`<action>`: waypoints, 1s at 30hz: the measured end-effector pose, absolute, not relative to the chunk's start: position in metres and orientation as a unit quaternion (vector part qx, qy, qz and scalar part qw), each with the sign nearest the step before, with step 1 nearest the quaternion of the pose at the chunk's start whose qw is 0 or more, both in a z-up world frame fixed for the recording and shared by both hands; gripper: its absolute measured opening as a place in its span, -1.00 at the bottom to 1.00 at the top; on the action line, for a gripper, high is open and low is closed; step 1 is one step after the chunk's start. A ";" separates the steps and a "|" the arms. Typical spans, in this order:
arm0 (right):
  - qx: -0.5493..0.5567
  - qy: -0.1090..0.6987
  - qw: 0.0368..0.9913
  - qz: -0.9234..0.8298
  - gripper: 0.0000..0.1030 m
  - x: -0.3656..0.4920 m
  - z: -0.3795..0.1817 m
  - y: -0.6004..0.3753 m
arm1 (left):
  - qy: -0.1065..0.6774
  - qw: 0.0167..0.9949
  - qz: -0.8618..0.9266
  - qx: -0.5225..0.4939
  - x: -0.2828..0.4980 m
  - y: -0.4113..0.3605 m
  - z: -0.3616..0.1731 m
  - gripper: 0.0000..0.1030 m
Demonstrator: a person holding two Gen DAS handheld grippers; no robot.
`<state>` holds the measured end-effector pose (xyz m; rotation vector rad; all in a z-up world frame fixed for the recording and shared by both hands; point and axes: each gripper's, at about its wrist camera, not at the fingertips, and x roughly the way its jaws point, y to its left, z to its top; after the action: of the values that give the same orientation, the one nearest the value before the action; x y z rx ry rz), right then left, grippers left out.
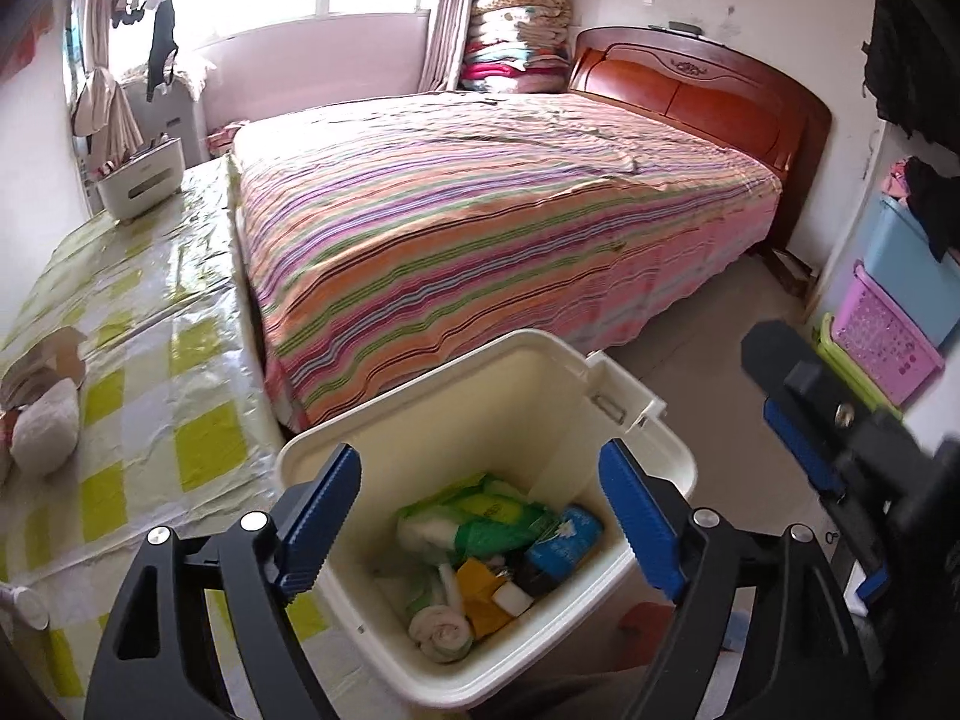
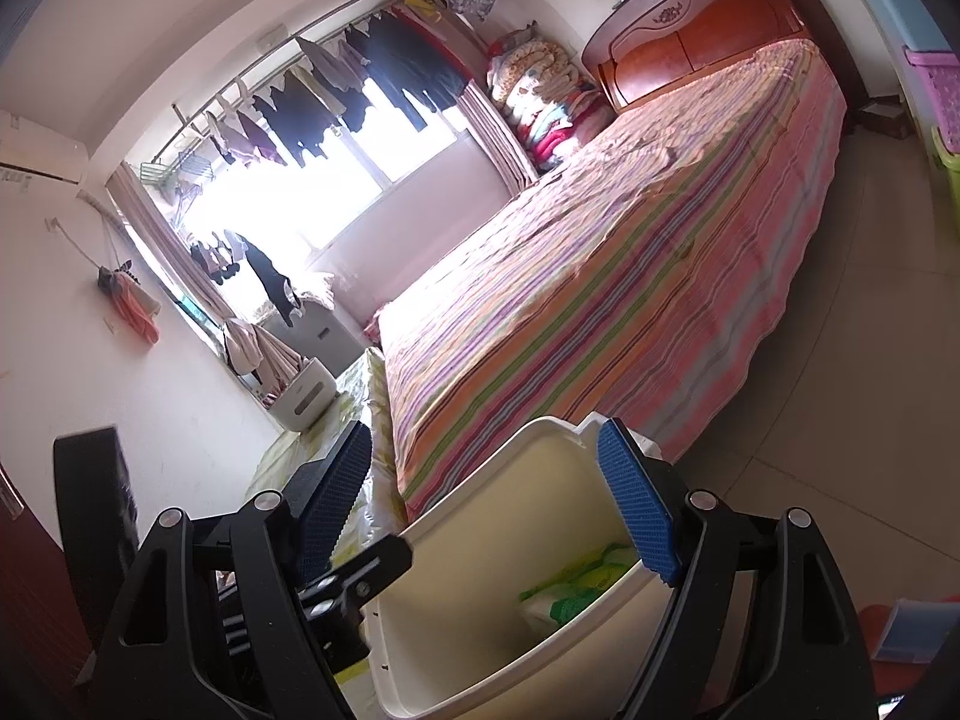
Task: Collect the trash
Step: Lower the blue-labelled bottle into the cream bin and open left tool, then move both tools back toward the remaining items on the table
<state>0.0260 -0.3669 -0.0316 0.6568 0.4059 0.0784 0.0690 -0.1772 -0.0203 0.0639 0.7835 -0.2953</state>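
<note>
The left gripper (image 1: 480,516) hung released above the cream plastic bin (image 1: 654,426), trash lying inside; a drop looked finished. The right gripper (image 2: 486,504) gaped empty over the bin's rim. Next: fetch the crumpled white wad (image 1: 45,426) left of the bin.

Your waste bin (image 1: 660,450) is sitting on the floor at the foot of the bed (image 1: 480,210), right of the surface (image 1: 150,360), holding wrappers (image 1: 498,522).
</note>
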 end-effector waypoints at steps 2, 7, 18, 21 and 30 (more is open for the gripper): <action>0.319 0.202 0.925 0.041 0.49 0.026 -0.033 -0.366 | 0.381 0.914 -0.138 0.033 0.064 -0.170 -0.021 0.54; 0.314 0.210 0.925 0.052 0.49 0.029 -0.033 -0.357 | 0.389 0.913 -0.125 0.023 0.052 -0.148 -0.024 0.54; 0.272 0.224 0.930 0.106 0.50 0.029 -0.024 -0.311 | 0.398 0.913 -0.091 -0.007 0.027 -0.092 -0.024 0.54; 0.255 0.226 0.932 0.126 0.50 0.028 -0.020 -0.297 | 0.398 0.913 -0.085 -0.016 0.021 -0.077 -0.021 0.54; 0.203 0.245 0.936 0.153 0.60 0.030 -0.021 -0.262 | 0.389 0.917 -0.061 -0.057 0.007 -0.027 -0.020 0.54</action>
<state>0.0301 -0.2621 -0.0205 0.4152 0.5002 0.3136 0.0070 -0.0267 -0.0202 -0.1174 0.8007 -0.1250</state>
